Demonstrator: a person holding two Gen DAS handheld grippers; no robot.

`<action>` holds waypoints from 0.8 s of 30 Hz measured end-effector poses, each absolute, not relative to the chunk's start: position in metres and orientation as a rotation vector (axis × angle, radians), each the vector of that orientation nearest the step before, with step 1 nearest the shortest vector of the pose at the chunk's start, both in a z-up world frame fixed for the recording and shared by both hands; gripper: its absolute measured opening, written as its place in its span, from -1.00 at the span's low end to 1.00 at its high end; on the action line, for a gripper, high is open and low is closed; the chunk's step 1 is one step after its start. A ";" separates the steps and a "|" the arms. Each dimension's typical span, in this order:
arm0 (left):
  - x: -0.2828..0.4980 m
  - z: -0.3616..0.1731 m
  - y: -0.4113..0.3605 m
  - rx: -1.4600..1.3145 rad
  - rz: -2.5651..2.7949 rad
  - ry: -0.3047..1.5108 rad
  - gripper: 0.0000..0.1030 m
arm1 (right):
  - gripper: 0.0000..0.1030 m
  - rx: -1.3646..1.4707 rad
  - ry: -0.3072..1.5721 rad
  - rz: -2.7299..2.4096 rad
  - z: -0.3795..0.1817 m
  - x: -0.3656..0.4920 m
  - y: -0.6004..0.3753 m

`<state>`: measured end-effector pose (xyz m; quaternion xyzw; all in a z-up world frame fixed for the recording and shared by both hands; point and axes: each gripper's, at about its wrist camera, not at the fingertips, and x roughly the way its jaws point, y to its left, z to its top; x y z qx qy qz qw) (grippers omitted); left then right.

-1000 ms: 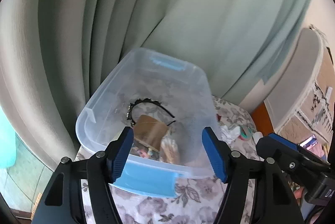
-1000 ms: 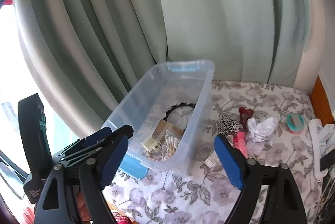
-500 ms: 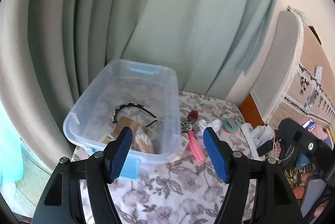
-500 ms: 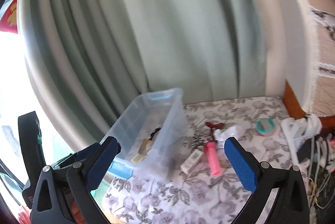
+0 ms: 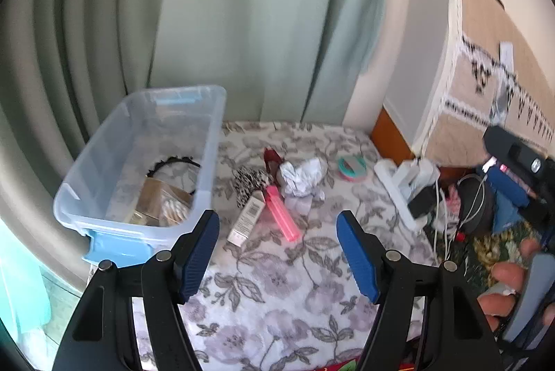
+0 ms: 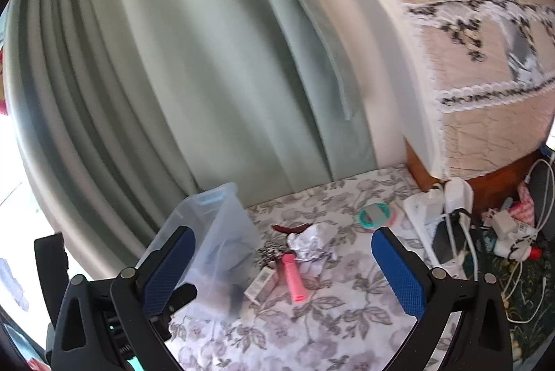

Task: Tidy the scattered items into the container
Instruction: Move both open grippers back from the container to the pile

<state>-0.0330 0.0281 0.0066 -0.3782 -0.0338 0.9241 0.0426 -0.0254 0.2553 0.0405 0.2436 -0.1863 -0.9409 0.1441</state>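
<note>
A clear plastic bin (image 5: pixel 208 142) (image 6: pixel 222 225) stands at the left of the flowered tabletop, holding a black headband (image 5: pixel 173 162), a brown box and cotton swabs. Right of it lie a pink bar (image 5: pixel 282 216) (image 6: pixel 294 279), a small carton (image 5: pixel 247 221) (image 6: pixel 262 284), a leopard-print scrunchie (image 5: pixel 250 179), a red item (image 5: pixel 271 158), a crumpled white cloth (image 5: pixel 301 179) (image 6: pixel 314 242) and a teal round case (image 5: pixel 352 167) (image 6: pixel 373 215). My left gripper (image 5: pixel 279 242) hovers open short of the pink bar. My right gripper (image 6: pixel 284 267) stands wide open, nothing between its fingers.
A white power strip (image 5: pixel 399 194) (image 6: pixel 426 215) with chargers and tangled cables crowds the right side. A quilt-covered bulky object (image 6: pixel 468 76) rises behind it. Green curtains (image 5: pixel 225 24) close off the back. Fingers of a hand (image 5: pixel 503 277) show at the lower right.
Both views have swung right, from the bin toward the scattered items and the cables. The right gripper's jaws have spread wider. The left jaws look unchanged.
</note>
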 end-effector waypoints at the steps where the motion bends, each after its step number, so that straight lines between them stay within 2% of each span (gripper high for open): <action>1: -0.035 0.002 0.031 -1.172 2.819 -0.092 0.38 | 1.00 0.711 -0.550 -2.714 0.038 -0.026 0.259; 5: -0.043 -0.017 0.039 -1.237 2.805 -0.034 0.38 | 1.00 0.755 -0.593 -2.719 0.023 -0.033 0.269; 21: -0.096 -0.077 0.050 -1.398 2.738 0.129 0.34 | 1.00 1.075 -0.527 -2.613 -0.057 -0.085 0.252; 22: -0.100 -0.080 0.050 -1.407 2.749 0.141 0.25 | 1.00 1.094 -0.519 -2.609 -0.061 -0.089 0.251; 24: -0.106 -0.086 0.055 -1.406 2.765 0.186 0.24 | 1.00 1.133 -0.503 -2.594 -0.070 -0.097 0.248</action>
